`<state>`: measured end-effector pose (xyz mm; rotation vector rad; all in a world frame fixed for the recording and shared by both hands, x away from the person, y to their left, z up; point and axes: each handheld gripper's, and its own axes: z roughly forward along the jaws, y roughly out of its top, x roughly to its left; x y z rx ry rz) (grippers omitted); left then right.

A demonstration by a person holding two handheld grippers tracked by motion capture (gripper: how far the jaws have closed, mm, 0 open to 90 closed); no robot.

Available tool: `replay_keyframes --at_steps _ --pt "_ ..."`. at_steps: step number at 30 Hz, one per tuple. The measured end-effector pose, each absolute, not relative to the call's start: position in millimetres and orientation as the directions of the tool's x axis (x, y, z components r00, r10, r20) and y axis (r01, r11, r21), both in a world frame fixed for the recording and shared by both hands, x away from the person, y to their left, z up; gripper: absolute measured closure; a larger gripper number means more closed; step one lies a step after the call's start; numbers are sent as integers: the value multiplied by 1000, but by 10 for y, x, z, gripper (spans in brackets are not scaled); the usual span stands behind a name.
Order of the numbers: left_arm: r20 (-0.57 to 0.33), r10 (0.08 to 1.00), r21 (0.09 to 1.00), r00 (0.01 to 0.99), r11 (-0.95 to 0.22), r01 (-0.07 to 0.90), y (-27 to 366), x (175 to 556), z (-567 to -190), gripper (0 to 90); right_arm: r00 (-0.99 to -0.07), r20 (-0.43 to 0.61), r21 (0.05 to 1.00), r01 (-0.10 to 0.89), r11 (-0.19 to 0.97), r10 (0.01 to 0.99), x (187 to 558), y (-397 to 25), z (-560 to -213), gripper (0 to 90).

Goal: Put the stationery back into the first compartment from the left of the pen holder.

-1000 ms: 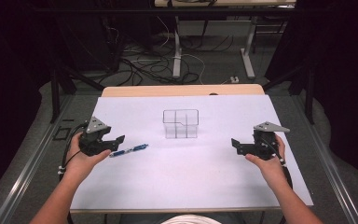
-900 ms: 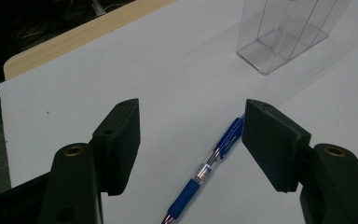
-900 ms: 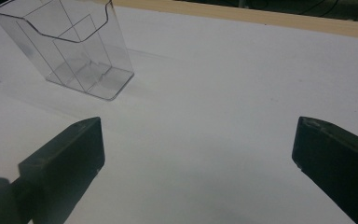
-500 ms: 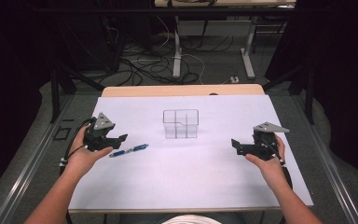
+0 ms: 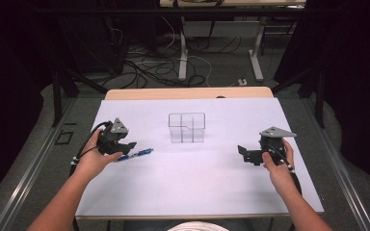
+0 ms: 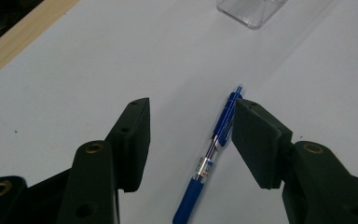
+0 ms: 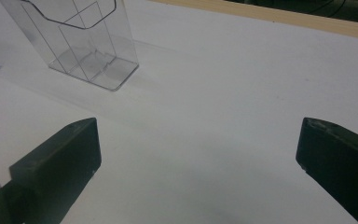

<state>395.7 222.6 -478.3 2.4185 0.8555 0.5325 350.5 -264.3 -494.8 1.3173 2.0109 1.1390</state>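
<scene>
In the high view, the left gripper [image 5: 125, 147] is held low at about eight o'clock on the white sheet [image 5: 197, 192], with its jaws spread apart on either side of a blue pen [image 5: 136, 154] that lies flat on the sheet. In the left gripper view, the pen [image 6: 212, 156] is seen between the two black jaws, closer to the right-hand jaw and seemingly just touching its inner face, while a clear gap is left to the other jaw; the pen's tip points toward twelve o'clock, slightly to one o'clock. The right gripper [image 5: 244, 153] is held at about four o'clock on the sheet, well apart from the pen, and its jaws are seen wide apart with nothing between them in the right gripper view. Farther off, toward twelve o'clock, a clear plastic organizer [image 5: 187, 127] with inner compartments stands upright on the sheet; bare white surface is seen between it and both grippers.
</scene>
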Motion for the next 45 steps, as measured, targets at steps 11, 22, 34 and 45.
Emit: replay_keyframes --at_steps 11,22,34,45 --pt "225 598 476 770 -756 449 2162 4034 -4960 552 -428 39 829 518 210 903 3512 -2635 -4973 0" --pt "249 538 375 805 -820 432 2124 4076 -5054 603 -434 37 824 523 218 900 3516 -2624 -4983 0" --pt "258 486 307 835 -861 406 2075 4097 -5170 643 -438 27 821 523 230 898 3530 -2624 -4997 0" --pt "262 441 264 858 -888 376 2030 4094 -5244 667 -445 32 819 525 232 895 3530 -2623 -5004 0"
